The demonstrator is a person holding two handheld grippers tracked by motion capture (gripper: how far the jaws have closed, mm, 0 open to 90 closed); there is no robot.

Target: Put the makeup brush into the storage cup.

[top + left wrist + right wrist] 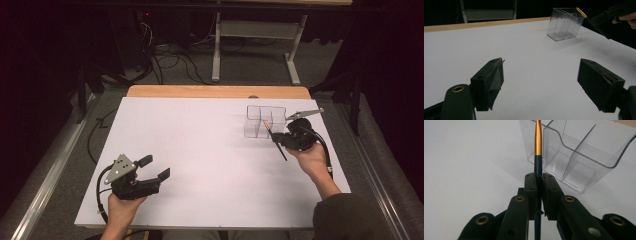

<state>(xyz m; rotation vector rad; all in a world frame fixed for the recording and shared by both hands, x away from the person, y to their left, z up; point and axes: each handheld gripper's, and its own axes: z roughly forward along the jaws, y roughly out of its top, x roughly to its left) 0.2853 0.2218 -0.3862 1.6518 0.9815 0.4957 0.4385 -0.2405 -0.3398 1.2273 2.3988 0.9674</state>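
Carrying the brush clamped in the right gripper toward the organizer at 1 o'clock; next, probably lower it into a compartment. Left gripper idle, jaws spread.

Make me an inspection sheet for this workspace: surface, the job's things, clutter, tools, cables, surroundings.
Surface: white table, wooden far edge.
Job's things: dark pen with gold section, tip at clear divided organizer.
Clutter: nothing seen.
Tools: right tool shut on the pen; left tool open, holding nothing, apart from the organizer.
Cables: one cable trails from the left tool, another from the right; loose floor cables beyond the table.
Surroundings: dark room, white frame legs behind.
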